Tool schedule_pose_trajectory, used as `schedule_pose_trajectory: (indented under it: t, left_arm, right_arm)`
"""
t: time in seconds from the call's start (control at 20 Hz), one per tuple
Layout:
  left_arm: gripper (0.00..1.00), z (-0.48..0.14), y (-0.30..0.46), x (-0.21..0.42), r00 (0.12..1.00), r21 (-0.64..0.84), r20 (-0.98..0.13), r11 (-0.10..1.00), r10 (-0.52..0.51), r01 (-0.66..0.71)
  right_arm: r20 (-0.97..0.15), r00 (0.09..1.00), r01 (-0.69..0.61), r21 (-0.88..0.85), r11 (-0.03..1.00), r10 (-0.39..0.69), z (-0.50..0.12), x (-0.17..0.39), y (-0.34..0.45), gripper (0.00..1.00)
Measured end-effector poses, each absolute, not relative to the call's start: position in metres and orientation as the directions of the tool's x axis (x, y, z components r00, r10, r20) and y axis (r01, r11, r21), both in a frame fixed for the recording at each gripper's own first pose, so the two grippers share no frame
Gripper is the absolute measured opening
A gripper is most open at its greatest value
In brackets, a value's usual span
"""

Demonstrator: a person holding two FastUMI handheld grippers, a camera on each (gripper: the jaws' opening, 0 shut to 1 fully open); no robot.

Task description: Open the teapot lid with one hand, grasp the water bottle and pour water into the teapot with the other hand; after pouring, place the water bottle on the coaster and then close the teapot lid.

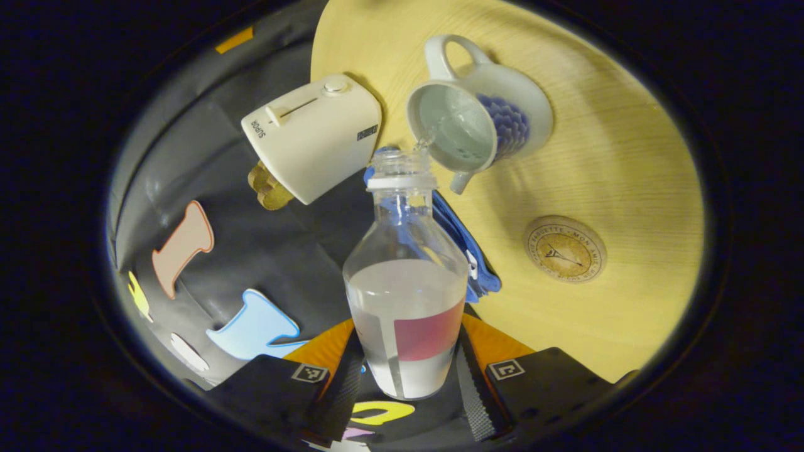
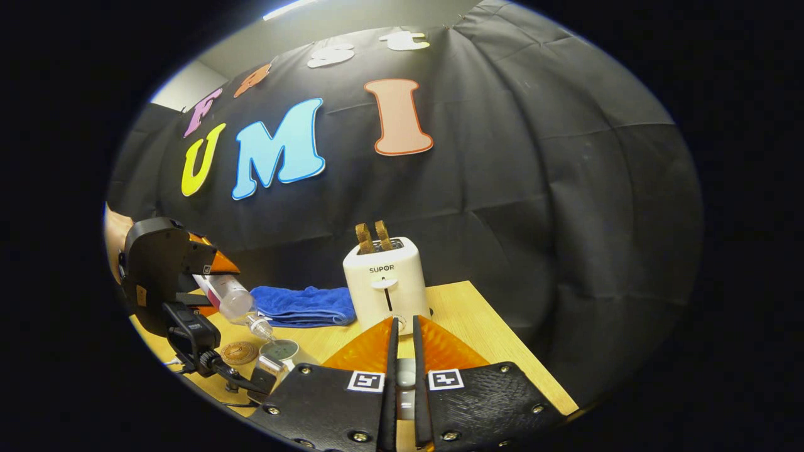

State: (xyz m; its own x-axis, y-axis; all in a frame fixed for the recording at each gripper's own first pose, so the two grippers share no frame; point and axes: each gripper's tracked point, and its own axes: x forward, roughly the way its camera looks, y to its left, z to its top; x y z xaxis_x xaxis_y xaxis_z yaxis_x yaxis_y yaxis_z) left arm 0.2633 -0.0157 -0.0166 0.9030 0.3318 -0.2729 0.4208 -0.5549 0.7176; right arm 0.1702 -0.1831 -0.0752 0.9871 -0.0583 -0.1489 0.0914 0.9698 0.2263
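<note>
My left gripper (image 1: 408, 323) is shut on a clear water bottle (image 1: 405, 295) with a red and white label, about half full. The bottle is tilted, its open mouth at the rim of the white teapot (image 1: 477, 122) with a blue pattern. A thin stream of water runs into the open pot. A round cork coaster (image 1: 565, 249) lies on the table near the pot. In the right gripper view, my right gripper (image 2: 405, 323) is raised and shut on a small pale piece, the teapot lid (image 2: 406, 376). Far left there, the left gripper (image 2: 220, 276) tips the bottle (image 2: 229, 295) over the teapot (image 2: 281, 350).
A white toaster (image 1: 314, 138) with two slices of toast stands at the back of the wooden table (image 1: 628, 157). A folded blue cloth (image 1: 468, 257) lies beside it. In the right gripper view the toaster (image 2: 386, 282) is straight ahead and the cloth (image 2: 304, 304) to its left.
</note>
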Motion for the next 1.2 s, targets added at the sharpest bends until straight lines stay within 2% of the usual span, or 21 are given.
schedule_pose_trajectory:
  t: [0.35, 0.8, 1.0, 1.1, 1.2]
  left_arm:
    - [0.84, -0.021, -0.035, 0.254, 0.917, 0.624, -0.213, -0.676, 0.336, 0.392]
    - [0.84, -0.016, -0.043, 0.250, 0.938, 0.552, -0.147, -0.761, 0.314, 0.341]
    - [0.84, -0.023, -0.037, 0.251, 0.933, 0.605, -0.182, -0.712, 0.312, 0.356]
    - [0.84, -0.031, -0.032, 0.250, 0.922, 0.661, -0.222, -0.646, 0.317, 0.381]
    - [0.85, -0.043, -0.016, 0.244, 0.895, 0.724, -0.281, -0.536, 0.348, 0.435]
  right_arm:
    - [-0.142, 0.988, 0.088, 0.241, 0.966, -0.055, -0.071, 0.169, -0.184, 0.11]
    - [-0.138, 0.989, 0.082, 0.235, 0.969, -0.050, -0.071, 0.169, -0.183, 0.11]
    - [-0.141, 0.989, 0.081, 0.239, 0.968, -0.048, -0.072, 0.169, -0.183, 0.11]
    - [-0.143, 0.988, 0.082, 0.241, 0.967, -0.048, -0.072, 0.170, -0.183, 0.11]
    - [-0.142, 0.988, 0.087, 0.243, 0.966, -0.053, -0.072, 0.169, -0.185, 0.11]
